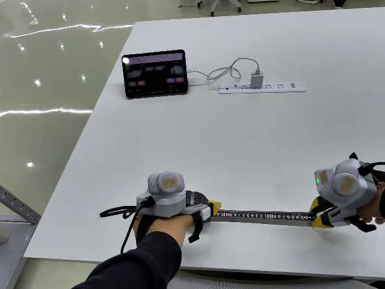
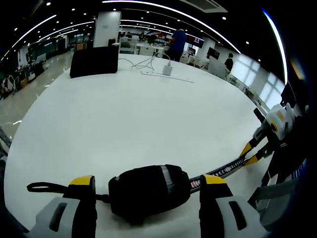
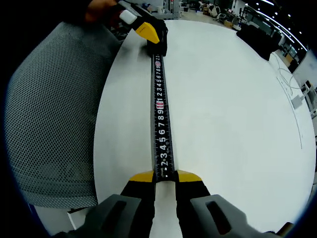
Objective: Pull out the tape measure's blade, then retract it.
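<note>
Right gripper (image 3: 164, 177) pinches the blade (image 3: 159, 114) tip, holding it stretched away from the case (image 2: 143, 194); your left gripper (image 2: 147, 179) straddles that case as anchor, squeeze unclear.

Bright, even overhead light from ceiling strips (image 2: 148, 10); glare streaks on glossy floor (image 1: 54, 72) past bench (image 1: 252, 150) left edge. Shadows faint, soft. Gripper views: heavy fisheye bend at edges; tape blade (image 3: 161, 124) digits crisp.

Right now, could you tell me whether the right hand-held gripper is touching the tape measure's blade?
Touching. The right gripper view shows the right hand-held gripper with its yellow tips pinched on the end of the blade, no gap.
</note>
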The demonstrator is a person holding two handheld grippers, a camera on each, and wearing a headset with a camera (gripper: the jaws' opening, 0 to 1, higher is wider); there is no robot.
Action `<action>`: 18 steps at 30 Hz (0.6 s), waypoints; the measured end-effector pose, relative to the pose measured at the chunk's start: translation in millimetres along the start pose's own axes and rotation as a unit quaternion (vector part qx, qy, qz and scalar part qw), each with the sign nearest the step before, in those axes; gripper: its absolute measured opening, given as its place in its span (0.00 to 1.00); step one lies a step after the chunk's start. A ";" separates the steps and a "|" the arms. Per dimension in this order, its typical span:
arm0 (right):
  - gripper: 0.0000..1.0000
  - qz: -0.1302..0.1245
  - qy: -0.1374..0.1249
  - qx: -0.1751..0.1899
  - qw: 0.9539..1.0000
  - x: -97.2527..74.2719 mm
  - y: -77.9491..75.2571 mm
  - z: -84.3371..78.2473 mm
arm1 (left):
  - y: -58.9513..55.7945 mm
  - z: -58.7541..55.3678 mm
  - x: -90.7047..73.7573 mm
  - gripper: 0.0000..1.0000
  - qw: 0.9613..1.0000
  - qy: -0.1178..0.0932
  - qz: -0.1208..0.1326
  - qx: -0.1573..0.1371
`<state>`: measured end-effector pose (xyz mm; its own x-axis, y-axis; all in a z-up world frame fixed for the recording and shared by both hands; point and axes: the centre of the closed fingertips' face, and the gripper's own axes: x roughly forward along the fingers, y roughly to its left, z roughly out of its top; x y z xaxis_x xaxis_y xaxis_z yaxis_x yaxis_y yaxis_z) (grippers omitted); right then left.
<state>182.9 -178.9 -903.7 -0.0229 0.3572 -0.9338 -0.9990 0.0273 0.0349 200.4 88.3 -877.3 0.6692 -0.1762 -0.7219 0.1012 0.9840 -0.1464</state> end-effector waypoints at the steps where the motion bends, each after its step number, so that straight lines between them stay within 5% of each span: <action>1: 0.11 0.000 0.000 0.000 1.000 0.0 -0.1 -0.1 | -2.6 -1.2 -0.6 0.78 1.000 0.002 -0.002 -0.001; 5: 0.10 0.001 0.010 -0.001 1.000 -0.3 1.2 0.8 | -9.2 -6.6 4.2 0.72 1.000 0.009 -0.015 -0.010; 12: 0.10 0.002 0.027 0.003 1.000 1.3 -1.4 -2.1 | 2.4 -2.9 2.6 0.65 0.999 0.004 -0.002 -0.034; 18: 0.10 -0.002 0.026 0.006 1.000 2.3 -2.8 -5.3 | 0.1 -4.3 1.6 0.63 1.000 0.010 -0.006 -0.022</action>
<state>185.5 -183.1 -907.9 -0.0206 0.3083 -0.9511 -0.9986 0.0405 0.0348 198.3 88.0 -881.3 0.6537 -0.1888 -0.7328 0.0770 0.9799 -0.1838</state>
